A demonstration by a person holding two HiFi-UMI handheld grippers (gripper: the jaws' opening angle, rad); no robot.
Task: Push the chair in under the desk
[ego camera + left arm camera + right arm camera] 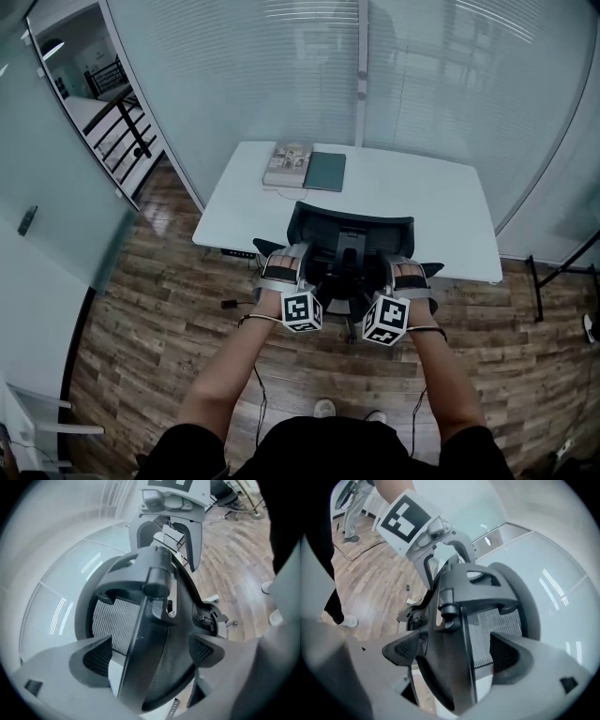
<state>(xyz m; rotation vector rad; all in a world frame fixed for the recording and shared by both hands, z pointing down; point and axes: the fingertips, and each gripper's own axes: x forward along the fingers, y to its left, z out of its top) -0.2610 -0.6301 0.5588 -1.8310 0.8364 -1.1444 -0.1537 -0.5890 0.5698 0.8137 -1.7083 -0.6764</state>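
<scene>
The black mesh-backed office chair [349, 228] stands with its seat under the white rectangular tabletop [427, 202], backrest at the near edge (apparently pushed home). Left tongs [286, 255] and right tongs [405, 262] are spread behind the backrest, pinching nothing, as suits pushing

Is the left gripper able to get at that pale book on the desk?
Probably not yet: the chair stands between the left gripper and the desk, with the book at its far edge.

Glass-walled office room.
Frosted glass walls [234, 84] with blinds [309, 14] meet a dark wood-plank floor [159, 309]; a black railing [120, 120] stands outside.
</scene>
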